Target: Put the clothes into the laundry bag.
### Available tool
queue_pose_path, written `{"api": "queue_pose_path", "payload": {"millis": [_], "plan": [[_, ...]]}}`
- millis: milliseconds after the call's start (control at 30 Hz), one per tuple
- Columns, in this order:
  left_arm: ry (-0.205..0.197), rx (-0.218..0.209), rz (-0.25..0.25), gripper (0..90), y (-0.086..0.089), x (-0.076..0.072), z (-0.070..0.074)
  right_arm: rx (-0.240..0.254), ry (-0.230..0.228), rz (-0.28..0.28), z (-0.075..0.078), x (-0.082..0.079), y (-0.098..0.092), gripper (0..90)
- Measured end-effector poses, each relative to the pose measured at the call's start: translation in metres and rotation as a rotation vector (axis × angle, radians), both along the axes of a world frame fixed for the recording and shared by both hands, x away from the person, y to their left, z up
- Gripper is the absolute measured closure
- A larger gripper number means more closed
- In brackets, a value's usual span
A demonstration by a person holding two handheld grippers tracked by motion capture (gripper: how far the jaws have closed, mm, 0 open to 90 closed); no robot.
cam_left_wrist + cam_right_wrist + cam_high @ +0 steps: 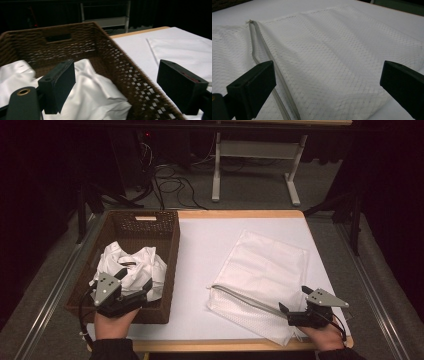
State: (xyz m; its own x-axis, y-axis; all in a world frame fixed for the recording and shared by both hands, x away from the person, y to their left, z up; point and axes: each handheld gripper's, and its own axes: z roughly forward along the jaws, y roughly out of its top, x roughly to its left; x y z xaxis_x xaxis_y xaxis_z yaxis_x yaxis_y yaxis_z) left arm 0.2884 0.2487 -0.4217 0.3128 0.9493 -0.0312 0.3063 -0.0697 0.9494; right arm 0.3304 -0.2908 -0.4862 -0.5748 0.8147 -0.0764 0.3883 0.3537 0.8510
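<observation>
Tongs on both sides stand released and empty, so I judge this as the reach before any grasp. My left tongs hover over the near end of the wicker basket, one jaw above the crumpled white garment lying inside, the other out past the basket's right wall. My right tongs hang at the near corner of the mesh laundry bag, which lies flat on the white bench, its grey zipper running off toward the far left between my jaws. Next, I reckon, the left must drop onto a fold of cloth clear of the wall, while the right takes the bag's mouth. Open bench lies between basket and bag; the near bench edge sits close under my right hand
</observation>
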Motion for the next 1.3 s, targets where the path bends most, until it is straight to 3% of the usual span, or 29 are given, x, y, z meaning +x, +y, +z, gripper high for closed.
{"api": "queue_pose_path", "payload": {"millis": [233, 300, 433, 800, 900, 1133, 1200, 1233, 1267, 1300], "plan": [[0.002, -0.007, 0.06, 15.6, 0.023, -0.003, -0.003, -0.002, 0.003, 0.003, -0.001, 0.001, 0.0, 1.2], [0.006, -0.025, 0.085, 15.6, 0.034, -0.006, -0.004, -0.004, 0.001, 0.005, -0.001, 0.001, 0.0, 1.3], [0.009, -0.013, 0.111, 15.5, 0.038, -0.007, -0.006, -0.005, 0.0, 0.006, -0.001, 0.001, 0.0, 1.3], [0.017, -0.031, 0.111, 15.9, 0.029, -0.004, -0.005, -0.005, 0.0, 0.001, -0.001, 0.001, 0.0, 2.1], [0.031, -0.023, 0.099, 16.2, 0.02, 0.004, 0.002, -0.006, 0.006, 0.004, -0.002, 0.0, -0.001, 2.3], [0.004, -0.013, 0.097, 15.7, 0.013, 0.027, 0.021, 0.0, 0.011, 0.007, -0.002, 0.001, -0.005, 2.9], [0.013, -0.006, 0.111, 15.9, 0.015, 0.034, 0.021, 0.001, 0.008, 0.007, -0.002, 0.001, -0.006, 3.0], [0.029, -0.008, 0.116, 15.9, 0.018, 0.041, 0.02, 0.004, 0.005, 0.008, -0.002, 0.001, -0.006, 3.1], [0.071, -0.03, 0.108, 14.7, 0.026, 0.052, 0.018, 0.008, 0.004, 0.012, -0.002, 0.001, -0.006, 3.1], [0.081, -0.038, 0.109, 14.2, 0.029, 0.058, 0.016, 0.006, 0.006, 0.011, -0.002, 0.001, -0.006, 3.2]]}}
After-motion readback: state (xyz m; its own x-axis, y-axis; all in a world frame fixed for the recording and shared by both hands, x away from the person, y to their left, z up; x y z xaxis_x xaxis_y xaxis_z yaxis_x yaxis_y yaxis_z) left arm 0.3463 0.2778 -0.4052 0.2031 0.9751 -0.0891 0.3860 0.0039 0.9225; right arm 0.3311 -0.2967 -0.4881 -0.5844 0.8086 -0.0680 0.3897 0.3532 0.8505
